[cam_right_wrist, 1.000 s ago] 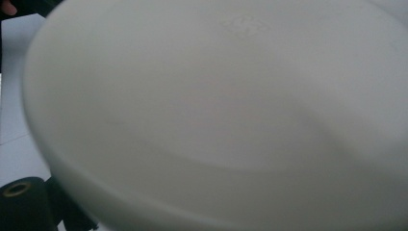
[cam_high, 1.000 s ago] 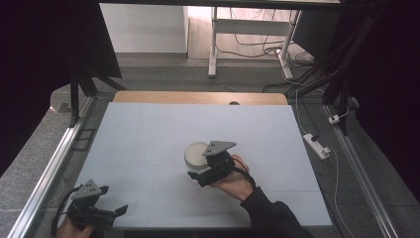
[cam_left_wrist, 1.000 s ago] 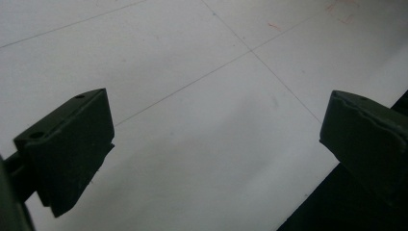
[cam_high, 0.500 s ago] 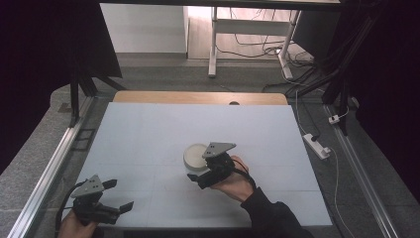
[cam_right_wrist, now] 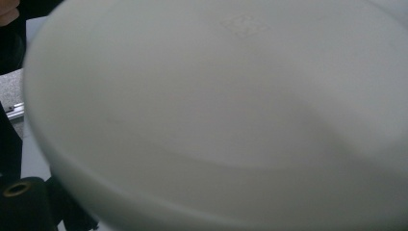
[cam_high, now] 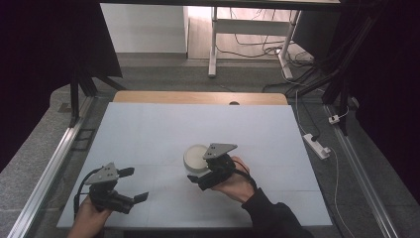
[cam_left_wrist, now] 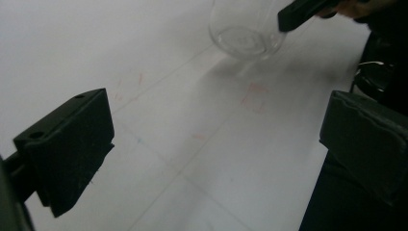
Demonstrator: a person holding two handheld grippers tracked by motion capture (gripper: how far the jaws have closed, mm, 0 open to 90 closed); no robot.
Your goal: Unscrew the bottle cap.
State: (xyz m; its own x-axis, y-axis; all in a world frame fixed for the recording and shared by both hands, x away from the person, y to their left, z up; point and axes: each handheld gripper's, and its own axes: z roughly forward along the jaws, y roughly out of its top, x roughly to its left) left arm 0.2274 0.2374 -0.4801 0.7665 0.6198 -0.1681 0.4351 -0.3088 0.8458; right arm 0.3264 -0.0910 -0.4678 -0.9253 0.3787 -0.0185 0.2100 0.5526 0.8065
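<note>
One white bowl (cam_high: 196,156) on the worktop (cam_high: 148,134), and two tools in my hands, that's the full count. The bowl sits a little toward six o'clock of the worktop's middle, upright, mouth up.

My right tool (cam_high: 202,177) is at the bowl's five o'clock side, right against its rim, grey plate on top, my right hand (cam_high: 236,182) wrapped around the grip behind it with the dark sleeve (cam_high: 272,218) running off toward five o'clock. The forearm comes in low and slanted, jaws pointing toward ten o'clock. In the right gripper view the bowl (cam_right_wrist: 231,110) is huge, pale and blurred; whether the jaws are pinching the rim or merely beside it, I cannot tell.

My left tool (cam_high: 130,184) hovers near the seven o'clock corner of the worktop, well apart from the bowl, my left hand (cam_high: 90,218) beneath it, jaws aimed toward three o'clock. Jaws spread wide, nothing between them. In the left gripper view both black jaws frame bare worktop (cam_left_wrist: 192,144) with faint reddish marks, and the bowl (cam_left_wrist: 245,33) sits far ahead at one o'clock with the right tool's dark jaw touching its edge.

There's a small embossed square mark inside the bowl, too blurred to read.
</note>
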